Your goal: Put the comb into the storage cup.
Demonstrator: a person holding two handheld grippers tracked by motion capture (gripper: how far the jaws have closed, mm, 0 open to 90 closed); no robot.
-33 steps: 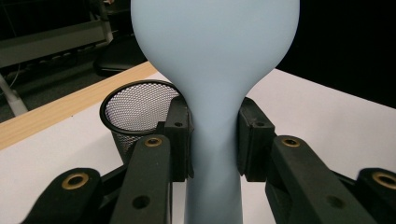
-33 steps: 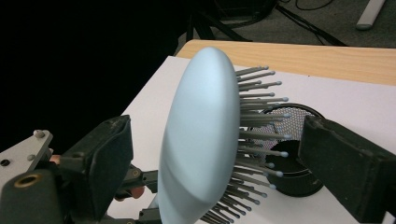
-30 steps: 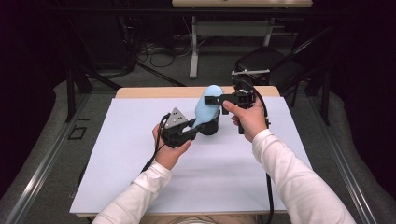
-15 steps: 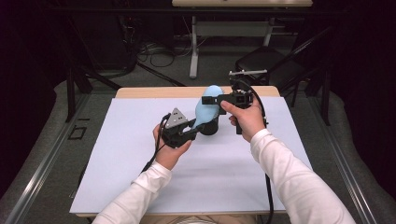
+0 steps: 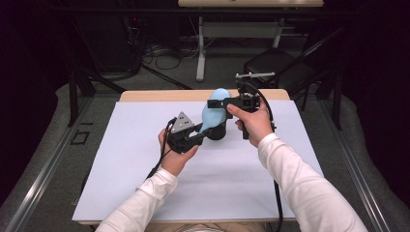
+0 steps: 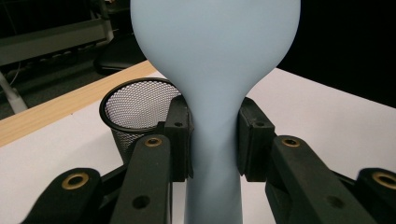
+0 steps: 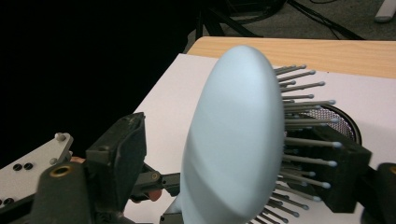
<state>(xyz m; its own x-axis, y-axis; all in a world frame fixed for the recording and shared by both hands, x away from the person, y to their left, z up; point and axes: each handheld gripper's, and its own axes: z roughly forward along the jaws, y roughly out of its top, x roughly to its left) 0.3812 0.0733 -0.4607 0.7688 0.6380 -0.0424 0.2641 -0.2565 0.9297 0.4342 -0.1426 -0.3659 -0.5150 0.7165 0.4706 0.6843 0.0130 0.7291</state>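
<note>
I am holding a pale blue hairbrush [image 5: 213, 114] up over the white worktop [image 5: 121, 159], its head raised just above a black mesh cup [image 5: 216, 132]. My left tool [image 6: 214, 140] is clenched on the brush's narrow neck, both pads pressing the handle where it waists in below the head. My right tool [image 7: 233, 154] is reaching around the head: its jaws have just been closing, one standing off the smooth back, the other in among the bristle tips [image 7: 308, 140], so I am not counting it as gripping yet.

I am judging the brush as light and rigid, hard plastic with a glossy, rounded back that looks slippery under flat pads. The bristles look springy; squeezing through them would give a soft, uncertain hold and might bend the pins. The neck is reading as the best grasp point, because the flare above and the handle below are stopping it from sliding either way. If I am taking it with the right tool, I am aiming for the edges of the head or the handle, not back-to-bristle.
</note>
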